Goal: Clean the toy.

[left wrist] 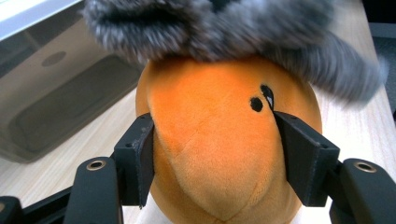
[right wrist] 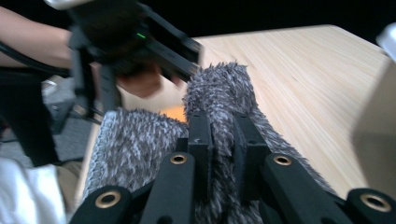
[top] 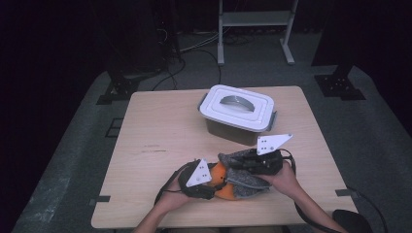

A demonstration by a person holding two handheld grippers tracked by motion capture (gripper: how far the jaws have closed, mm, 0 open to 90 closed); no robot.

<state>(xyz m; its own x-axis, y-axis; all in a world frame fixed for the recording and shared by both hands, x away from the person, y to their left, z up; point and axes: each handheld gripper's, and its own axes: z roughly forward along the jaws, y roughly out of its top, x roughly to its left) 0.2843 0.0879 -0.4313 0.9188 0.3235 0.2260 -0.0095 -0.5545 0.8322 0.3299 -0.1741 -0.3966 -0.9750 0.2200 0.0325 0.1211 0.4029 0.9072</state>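
left tongs [left wrist: 212, 154] are clamping the orange plush toy [left wrist: 224, 140]; right tongs [right wrist: 223, 154] are pinching its grey furry cover [right wrist: 224, 93] above the surface [top: 160, 131].

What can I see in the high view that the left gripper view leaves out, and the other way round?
High view alone: the whole table, the white lid on the storage box, both hands, and the right gripper pinching the grey fuzzy cover.

Left gripper view alone: the orange plush's two small black marks, and the left gripper jaws pressing its sides.

Both: orange plush, grey cover, box and wooden tabletop.
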